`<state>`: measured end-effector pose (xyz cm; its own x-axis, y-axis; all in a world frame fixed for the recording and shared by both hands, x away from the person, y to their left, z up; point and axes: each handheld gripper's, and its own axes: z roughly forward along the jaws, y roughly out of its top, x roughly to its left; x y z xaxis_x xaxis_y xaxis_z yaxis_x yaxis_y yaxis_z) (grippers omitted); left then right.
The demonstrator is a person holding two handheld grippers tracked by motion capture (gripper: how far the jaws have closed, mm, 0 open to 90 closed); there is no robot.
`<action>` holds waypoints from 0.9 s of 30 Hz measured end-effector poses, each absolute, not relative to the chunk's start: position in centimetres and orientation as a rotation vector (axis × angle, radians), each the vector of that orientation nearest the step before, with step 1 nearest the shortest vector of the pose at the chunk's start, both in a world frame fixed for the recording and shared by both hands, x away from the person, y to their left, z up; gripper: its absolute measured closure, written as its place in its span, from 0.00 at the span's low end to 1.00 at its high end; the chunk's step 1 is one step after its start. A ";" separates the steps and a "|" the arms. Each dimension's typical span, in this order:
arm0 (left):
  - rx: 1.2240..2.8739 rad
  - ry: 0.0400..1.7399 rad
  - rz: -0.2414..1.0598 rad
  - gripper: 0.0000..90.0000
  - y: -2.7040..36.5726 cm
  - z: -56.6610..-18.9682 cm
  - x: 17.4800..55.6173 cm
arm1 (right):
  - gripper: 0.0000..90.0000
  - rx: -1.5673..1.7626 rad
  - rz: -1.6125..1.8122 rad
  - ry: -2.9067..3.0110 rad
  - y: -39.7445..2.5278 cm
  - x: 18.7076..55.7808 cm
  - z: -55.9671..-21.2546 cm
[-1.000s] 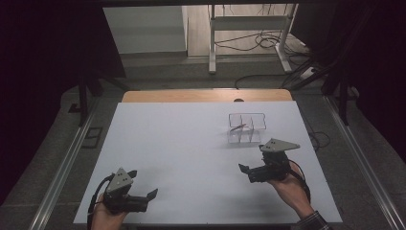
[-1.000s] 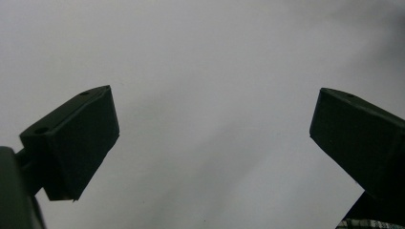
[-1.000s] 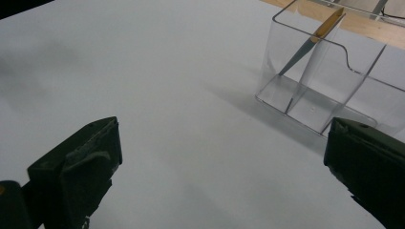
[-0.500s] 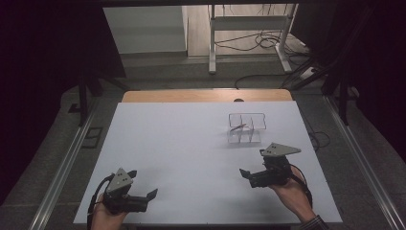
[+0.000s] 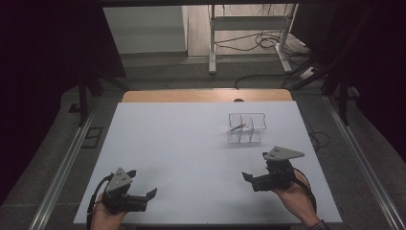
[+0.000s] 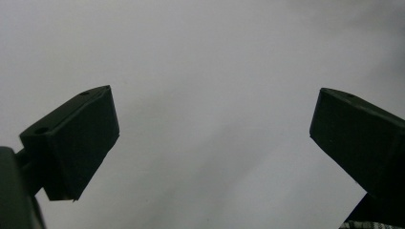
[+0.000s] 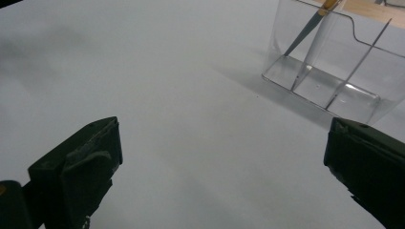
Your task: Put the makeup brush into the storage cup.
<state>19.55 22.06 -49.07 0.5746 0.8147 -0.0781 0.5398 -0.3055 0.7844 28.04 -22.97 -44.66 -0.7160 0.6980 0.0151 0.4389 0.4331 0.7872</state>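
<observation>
From the high view, a white counter (image 5: 191, 153) runs away from the person, with a strip of bare wood along its far edge. A clear holder (image 5: 246, 128) with compartments stands on the right half, toward the far side. A thin brush (image 5: 237, 128) leans inside it, tilted; which compartment it sits in is hard to tell from here. The left gripper (image 5: 143, 197) lies low at the near left corner, held in the left hand (image 5: 106, 216), jaws pointing right and apart, with nothing between them. The right gripper (image 5: 250, 179) sits at the near right in the right hand (image 5: 294, 196), jaws pointing left and apart, also empty. The holder is beyond the right gripper, near it but not touching, and well apart from the left gripper.

In the left gripper view, the left gripper (image 6: 215, 133) has its two black jaws spread wide over bare white counter (image 6: 205, 71), gripping nothing.

In the right gripper view, the right gripper (image 7: 222, 157) has its jaws wide apart and empty over the counter (image 7: 143, 71). The holder (image 7: 334, 71) stands at upper right, past the right-hand jaw and clear of it. Thin walls split it into compartments. The brush (image 7: 305, 28) leans in the compartment at the left of this view, its dark tip down on the floor of the holder and its yellow handle rising past the rim.
</observation>
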 end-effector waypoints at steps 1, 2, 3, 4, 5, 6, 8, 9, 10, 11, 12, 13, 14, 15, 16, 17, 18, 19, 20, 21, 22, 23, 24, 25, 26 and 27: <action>1.994 1.082 0.429 0.04 22.1 -49.1 19.5 | 0.00 0.978 1.171 2.376 -23.1 28.0 -44.7; 1.994 1.082 0.429 0.04 22.1 -49.1 19.6 | 0.00 0.982 1.175 2.373 -23.1 27.9 -44.7; 1.994 1.082 0.429 0.04 22.1 -49.1 19.6 | 0.00 0.982 1.177 2.372 -23.2 27.9 -44.6; 1.995 1.082 0.429 0.04 22.1 -49.1 19.6 | 0.00 0.980 1.181 2.369 -23.3 27.8 -44.6; 1.995 1.082 0.428 0.04 22.1 -49.1 19.6 | 0.00 0.978 1.182 2.368 -23.3 27.7 -44.6; 1.995 1.081 0.428 0.04 22.0 -49.1 19.6 | 0.00 0.977 1.181 2.368 -23.3 27.6 -44.6; 1.992 1.083 0.428 0.04 22.0 -49.1 19.6 | 0.00 0.972 1.190 2.365 -23.4 27.4 -44.5; 1.993 1.082 0.428 0.04 22.0 -49.1 19.6 | 0.00 0.974 1.191 2.366 -23.4 27.3 -44.5; 1.993 1.082 0.428 0.04 22.0 -49.1 19.6 | 0.00 0.971 1.193 2.367 -23.4 27.3 -44.5; 1.994 1.082 0.428 0.04 22.0 -49.1 19.6 | 0.00 0.973 1.196 2.366 -23.4 27.2 -44.5; 1.994 1.082 0.427 0.04 22.0 -49.1 19.6 | 0.00 0.968 1.195 2.367 -23.4 27.1 -44.5; 1.994 1.081 0.426 0.04 22.0 -49.1 19.6 | 0.00 0.969 1.197 2.367 -23.5 27.0 -44.5; 1.995 1.081 0.425 0.04 22.0 -49.1 19.6 | 0.00 0.971 1.200 2.365 -23.5 27.0 -44.6; 1.995 1.081 0.425 0.04 22.0 -49.1 19.6 | 0.00 0.970 1.196 2.366 -23.6 26.9 -44.6; 1.994 1.081 0.424 0.04 22.0 -49.1 19.6 | 0.00 0.970 1.198 2.363 -23.6 26.9 -44.6; 1.994 1.081 0.424 0.04 22.0 -49.1 19.6 | 0.00 0.972 1.198 2.364 -23.7 26.8 -44.6; 1.993 1.081 0.424 0.04 22.0 -49.1 19.6 | 0.00 0.973 1.200 2.363 -23.7 26.8 -44.6; 1.993 1.080 0.424 0.04 22.0 -49.1 19.6 | 0.00 0.976 1.200 2.363 -23.8 26.7 -44.6; 1.992 1.080 0.424 0.04 22.0 -49.1 19.6 | 0.00 0.973 1.202 2.362 -23.9 26.7 -44.7; 1.992 1.080 0.424 0.04 22.0 -49.1 19.6 | 0.00 0.974 1.200 2.362 -24.0 26.6 -44.7; 1.991 1.081 0.423 0.04 22.0 -49.1 19.6 | 0.00 0.977 1.201 2.360 -24.0 26.5 -44.7; 1.991 1.081 0.422 0.04 22.0 -49.1 19.6 | 0.00 0.976 1.200 2.362 -24.1 26.5 -44.7; 1.991 1.081 0.421 0.04 22.0 -49.1 19.6 | 0.00 0.979 1.203 2.359 -24.2 26.4 -44.7; 1.991 1.081 0.420 0.04 22.0 -49.1 19.6 | 0.00 0.981 1.198 2.361 -24.3 26.4 -44.7; 1.991 1.080 0.420 0.04 22.0 -49.1 19.6 | 0.00 0.981 1.200 2.360 -24.3 26.3 -44.7; 1.991 1.080 0.420 0.04 22.0 -49.1 19.6 | 0.00 0.986 1.197 2.360 -24.4 26.2 -44.7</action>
<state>19.58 22.00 -49.12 0.5777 0.8117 -0.0854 0.5407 -0.3022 0.7851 26.25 -24.39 -44.74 -0.7125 0.7012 0.0278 0.4366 0.4119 0.7998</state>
